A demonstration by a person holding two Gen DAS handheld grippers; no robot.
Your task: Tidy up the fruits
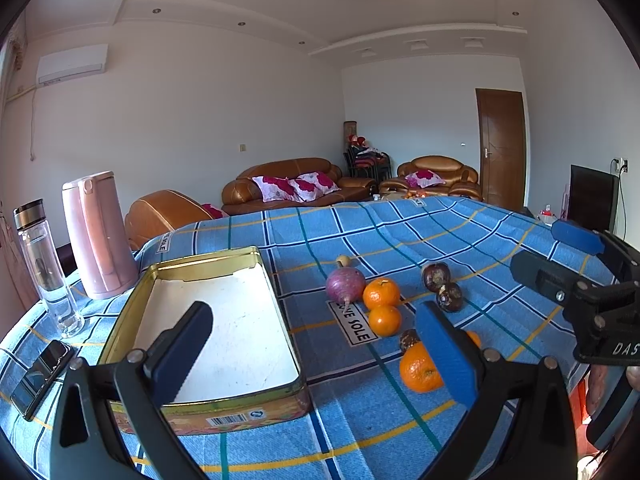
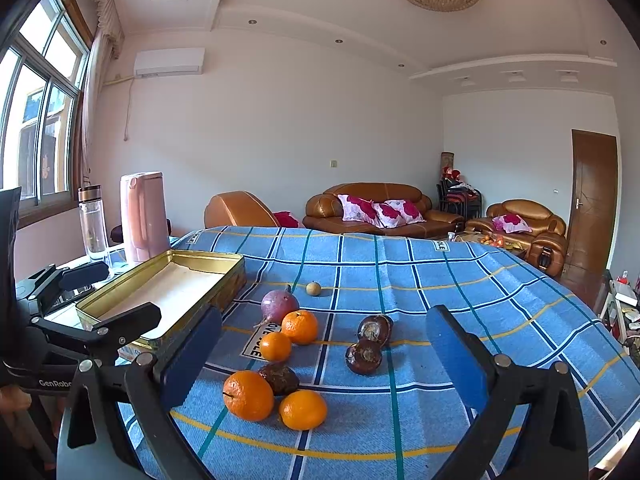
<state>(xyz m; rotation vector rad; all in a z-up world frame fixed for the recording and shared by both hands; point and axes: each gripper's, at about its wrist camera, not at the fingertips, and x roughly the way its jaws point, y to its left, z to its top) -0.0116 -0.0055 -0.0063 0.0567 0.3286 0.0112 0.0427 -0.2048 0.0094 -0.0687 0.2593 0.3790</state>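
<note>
Both grippers, left and right, hang released and empty over the cloth. Oranges lie loose at lower centre; the tin waits empty at left. The nearest orange looks best taken first, squeezed gently across its middle.

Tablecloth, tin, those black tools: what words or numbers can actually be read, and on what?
"OVE SOLE": white label on the tablecloth, first letter hidden by a fruit.
"GenRobo": left gripper, cut off.
"DAS": right gripper, cut off.
Barcode on the tin: digits too small.
</note>
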